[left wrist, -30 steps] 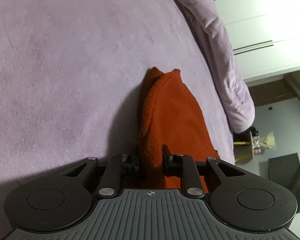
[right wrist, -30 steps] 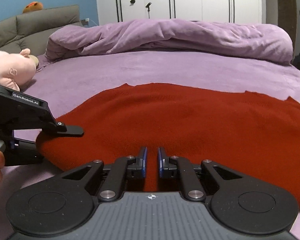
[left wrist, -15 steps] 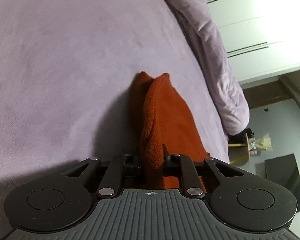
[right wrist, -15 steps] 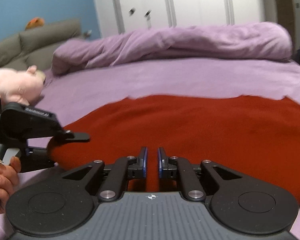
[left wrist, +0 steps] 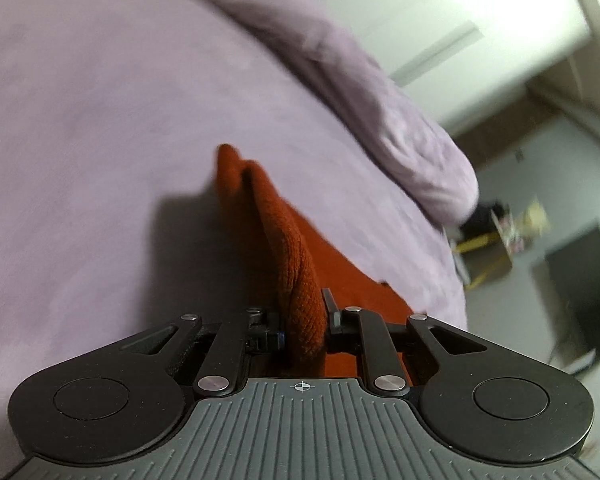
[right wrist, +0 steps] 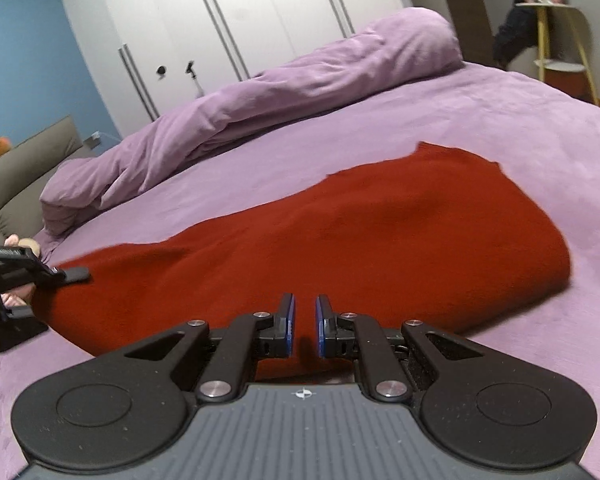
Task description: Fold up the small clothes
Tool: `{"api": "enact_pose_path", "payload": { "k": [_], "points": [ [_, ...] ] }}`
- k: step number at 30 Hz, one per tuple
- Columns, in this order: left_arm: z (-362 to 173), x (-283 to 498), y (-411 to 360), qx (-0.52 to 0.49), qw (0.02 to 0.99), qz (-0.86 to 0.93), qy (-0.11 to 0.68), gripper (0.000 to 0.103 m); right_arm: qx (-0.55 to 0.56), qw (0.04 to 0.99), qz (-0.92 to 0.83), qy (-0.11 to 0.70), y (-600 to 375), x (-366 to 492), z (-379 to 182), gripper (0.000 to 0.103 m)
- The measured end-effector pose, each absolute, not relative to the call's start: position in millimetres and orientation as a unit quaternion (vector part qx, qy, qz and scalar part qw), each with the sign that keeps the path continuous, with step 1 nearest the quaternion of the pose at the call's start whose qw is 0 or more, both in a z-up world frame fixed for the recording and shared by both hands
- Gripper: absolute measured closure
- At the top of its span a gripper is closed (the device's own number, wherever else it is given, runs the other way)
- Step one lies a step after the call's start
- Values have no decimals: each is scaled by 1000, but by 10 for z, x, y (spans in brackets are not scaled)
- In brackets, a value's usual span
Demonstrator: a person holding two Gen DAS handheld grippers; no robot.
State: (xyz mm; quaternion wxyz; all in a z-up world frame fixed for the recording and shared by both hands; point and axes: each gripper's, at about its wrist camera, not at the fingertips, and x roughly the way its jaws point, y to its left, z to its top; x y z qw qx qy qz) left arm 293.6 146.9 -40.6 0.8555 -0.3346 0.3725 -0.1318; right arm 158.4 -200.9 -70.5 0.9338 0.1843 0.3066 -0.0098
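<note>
A red knit garment (right wrist: pixel 360 232) lies folded on the purple bed (right wrist: pixel 520 112). My left gripper (left wrist: pixel 302 320) is shut on a doubled fold of its edge (left wrist: pixel 296 280), which stands up between the fingers. The left gripper also shows at the far left of the right wrist view (right wrist: pixel 40 280), clamped on the garment's left end. My right gripper (right wrist: pixel 303 330) is over the garment's near edge, jaws slightly apart; whether cloth is pinched between them is not visible.
A rolled purple duvet (right wrist: pixel 260 92) lies along the far side of the bed. White wardrobes (right wrist: pixel 228 32) stand behind it. A grey sofa (right wrist: pixel 24 176) is at the left. A yellow-legged stand (right wrist: pixel 556 40) is past the bed's right edge.
Both views have tilted and shifted. The right gripper swung so the garment's right end shows. The left gripper keeps its hold on the fold and has turned.
</note>
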Motion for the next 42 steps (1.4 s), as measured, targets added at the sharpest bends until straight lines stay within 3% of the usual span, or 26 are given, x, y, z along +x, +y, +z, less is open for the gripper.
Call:
{"api": "enact_pose_path", "payload": {
  "k": [6, 11, 12, 14, 15, 16, 24, 30, 33, 37, 39, 42],
  "points": [
    [-150, 2898, 426, -174, 894, -198, 363, 86, 196, 937, -21, 288, -2134, 1487, -674, 93],
    [-519, 2868, -307, -96, 881, -227, 403, 83, 200, 938, -36, 281, -2293, 1453, -631, 93],
    [-600, 2853, -371, -92, 880, -227, 407, 77, 202, 937, -39, 281, -2334, 1447, -627, 93],
    [-668, 2792, -404, -100, 877, -242, 403, 63, 203, 937, -47, 280, -2409, 1430, -614, 93],
    [-659, 2754, -395, -105, 874, -256, 399, 51, 204, 937, -50, 279, -2441, 1416, -606, 93],
    [-629, 2716, -366, -109, 870, -267, 400, 49, 205, 937, -52, 278, -2469, 1410, -600, 93],
    [-296, 2430, 202, -165, 883, -228, 377, 51, 223, 935, -9, 276, -2416, 1565, -475, 92],
    [-536, 2574, 469, -180, 886, -138, 405, 53, 179, 929, 61, 317, -2060, 1914, -531, 92],
    [-748, 2653, 471, -183, 866, -154, 439, 53, 148, 902, 51, 402, -2035, 2120, -796, 98],
    [-909, 2622, 458, -196, 854, -168, 453, 47, 153, 897, 76, 407, -2183, 2094, -812, 98],
    [-927, 2637, 476, -203, 851, -169, 454, 46, 194, 896, 80, 392, -2319, 2075, -731, 92],
    [-927, 2649, 474, -203, 850, -167, 455, 46, 299, 875, 88, 370, -2554, 2124, -697, 67]
  ]
}}
